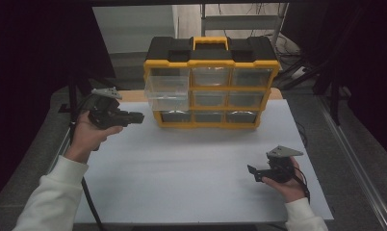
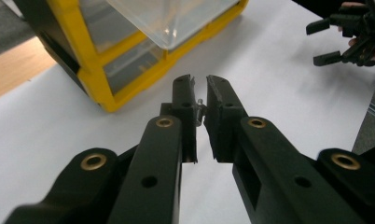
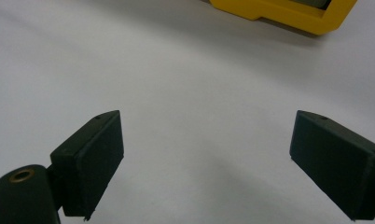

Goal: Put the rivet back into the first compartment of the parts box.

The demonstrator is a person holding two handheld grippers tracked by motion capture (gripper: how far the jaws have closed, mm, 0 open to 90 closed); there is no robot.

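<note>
Now your left gripper (image 2: 200, 95) pinches a small metal part (image 2: 200, 109) between almost closed jaws, near the pulled-out clear drawer (image 1: 166, 87) of the yellow organizer (image 1: 211, 88). Your right gripper (image 3: 204, 163) hovers wide open, empty.

Even soft light, dark surroundings.

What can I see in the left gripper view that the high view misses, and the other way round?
Left gripper view: up close, a tiny metal piece, perhaps a screw, pinched between the shut jaws of the left gripper. High view: the organiser's black top and yellow handle, and the person's white sleeves. Both: the yellow organiser with one clear drawer pulled out, the white table and the open right gripper.
</note>
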